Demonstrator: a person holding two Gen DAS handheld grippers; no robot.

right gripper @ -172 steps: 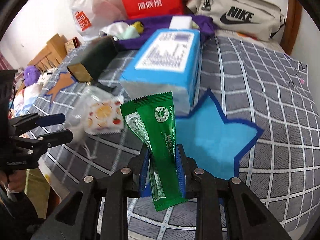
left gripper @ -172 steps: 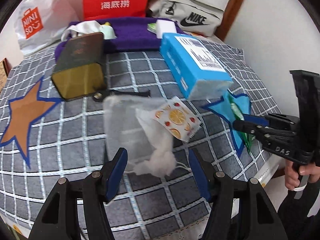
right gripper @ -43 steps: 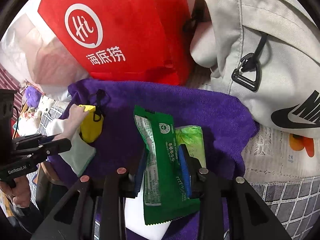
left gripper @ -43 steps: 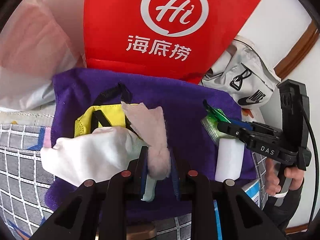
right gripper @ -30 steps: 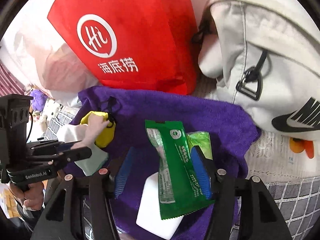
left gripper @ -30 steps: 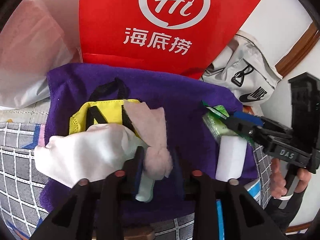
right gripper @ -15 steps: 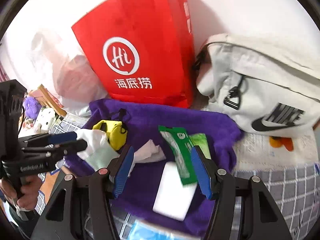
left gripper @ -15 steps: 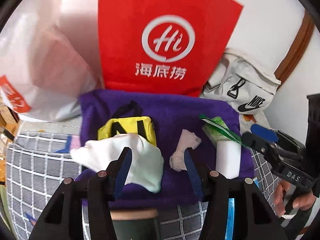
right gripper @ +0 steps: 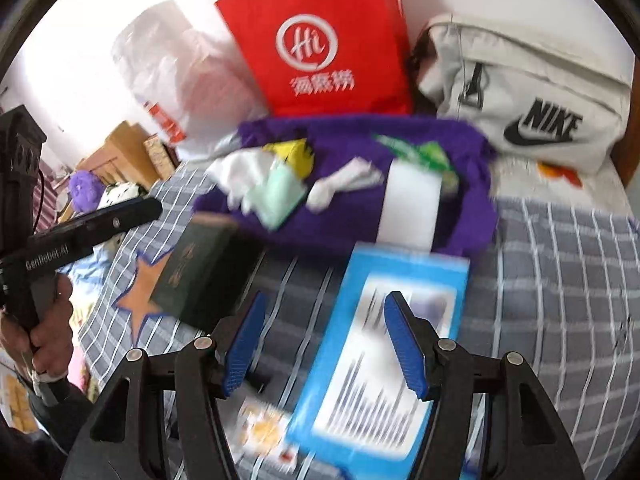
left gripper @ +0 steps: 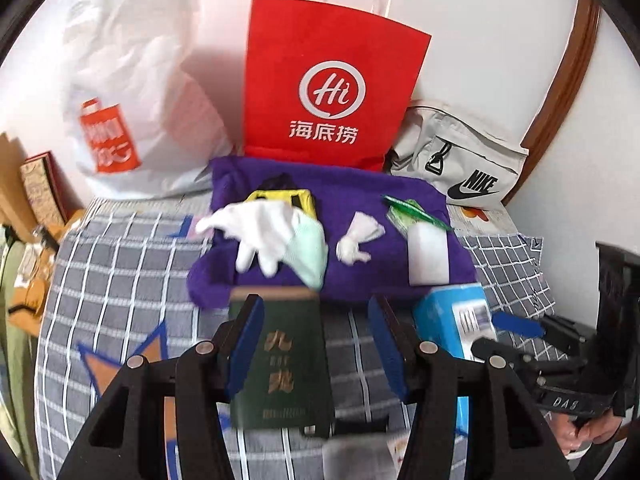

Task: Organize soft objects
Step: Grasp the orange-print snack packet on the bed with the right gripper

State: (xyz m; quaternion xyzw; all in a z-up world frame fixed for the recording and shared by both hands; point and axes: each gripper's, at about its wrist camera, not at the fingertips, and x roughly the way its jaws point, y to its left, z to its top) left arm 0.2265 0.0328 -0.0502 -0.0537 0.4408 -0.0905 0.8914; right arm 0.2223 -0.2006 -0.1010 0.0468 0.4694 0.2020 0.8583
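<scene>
A purple towel [left gripper: 360,184] lies at the back of the checked bedspread. On it rest a yellow pouch [left gripper: 280,196], a white glove [left gripper: 256,232], a mint cloth [left gripper: 308,252], a crumpled white wad [left gripper: 356,238], a green packet [left gripper: 412,212] and a white block [left gripper: 426,256]. My left gripper [left gripper: 314,304] is open and holds nothing; it hovers over a dark green box [left gripper: 280,360]. My right gripper [right gripper: 326,300] is open too, empty, above a blue box [right gripper: 380,360]. The green packet [right gripper: 416,152] and the white wad [right gripper: 344,184] also show in the right wrist view.
A red paper bag [left gripper: 332,92], a white plastic bag [left gripper: 132,100] and a grey Nike bag [left gripper: 460,164] stand against the wall behind the towel. A fruit-print sachet [right gripper: 264,428] lies near the blue box. A wooden post [left gripper: 560,92] rises at the right.
Both grippers have pulled back and up from the towel. The left one let go of the white wad and the right one the green packet; both now lie on the towel.
</scene>
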